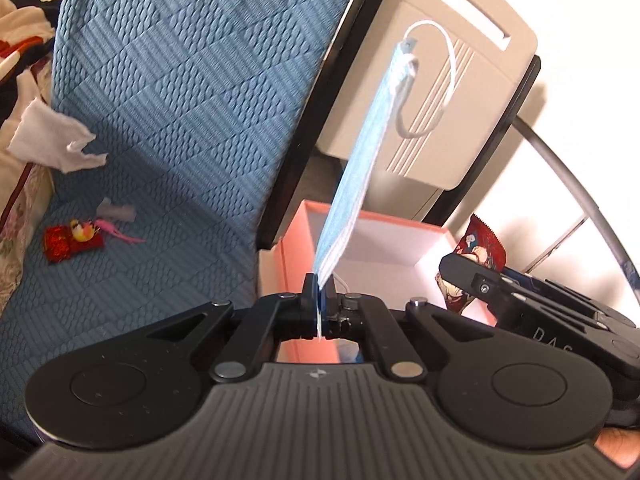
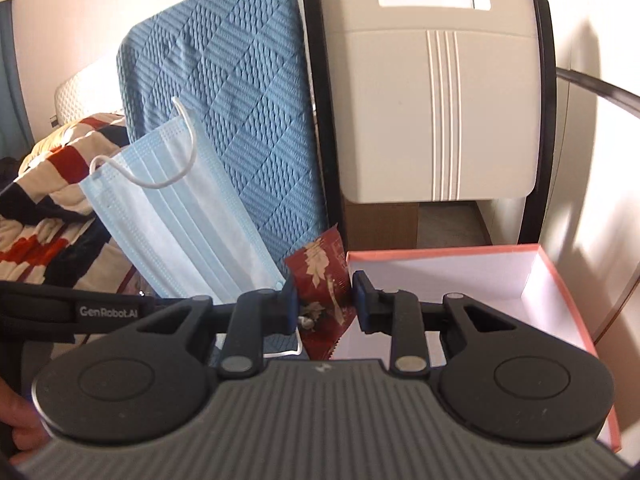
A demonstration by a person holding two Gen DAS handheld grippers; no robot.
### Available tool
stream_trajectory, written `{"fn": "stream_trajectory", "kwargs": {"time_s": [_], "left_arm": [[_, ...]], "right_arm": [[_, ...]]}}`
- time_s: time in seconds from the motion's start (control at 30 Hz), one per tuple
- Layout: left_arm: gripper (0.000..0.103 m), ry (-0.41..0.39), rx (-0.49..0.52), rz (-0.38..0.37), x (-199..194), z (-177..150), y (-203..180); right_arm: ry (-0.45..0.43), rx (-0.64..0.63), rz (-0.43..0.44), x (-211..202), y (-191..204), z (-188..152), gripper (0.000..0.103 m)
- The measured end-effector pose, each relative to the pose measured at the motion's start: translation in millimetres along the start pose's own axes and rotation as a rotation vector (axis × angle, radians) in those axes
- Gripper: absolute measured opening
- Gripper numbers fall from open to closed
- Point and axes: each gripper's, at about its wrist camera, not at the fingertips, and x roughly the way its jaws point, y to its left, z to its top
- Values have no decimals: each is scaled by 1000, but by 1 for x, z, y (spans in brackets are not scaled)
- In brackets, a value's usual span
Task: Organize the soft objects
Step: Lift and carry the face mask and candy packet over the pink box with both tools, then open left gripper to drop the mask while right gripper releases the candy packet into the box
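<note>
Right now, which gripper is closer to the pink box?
Right. The right gripper, clamped on a red packet, sits at the pink box by its near wall. The left gripper, pinching the blue face mask, is beside it, on the sofa side.

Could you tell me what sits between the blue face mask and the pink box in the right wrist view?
A red snack packet, gripped by the right gripper, sits between the face mask and the pink box.

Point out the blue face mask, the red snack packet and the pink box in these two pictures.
blue face mask (image 2: 180, 216): right wrist view, pleated middle panel.
red snack packet (image 2: 326, 284): right wrist view, printed front between the tongs.
pink box (image 2: 560, 280): right wrist view, right-hand rim.
</note>
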Motion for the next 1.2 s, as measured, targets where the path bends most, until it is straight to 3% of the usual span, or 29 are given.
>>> {"fn": "stream_trajectory", "kwargs": {"time_s": [0.37,0.6,0.83,1.2], "left_arm": [[2,-37,-8,-21,4,19,-49],[2,-9,-17,-28,24,11,-64],[2,78,8,-36,68,-10,-84],[2,195,29,-28,122,-43,-87]], "right_arm": [[-21,-11,-19,-13,-35,22,31],[5,-18,-30,-9,-63,20,31],[71,13,-65,6,-94,-8,31],[247,95,-118,42,-129,-75,31]]}}
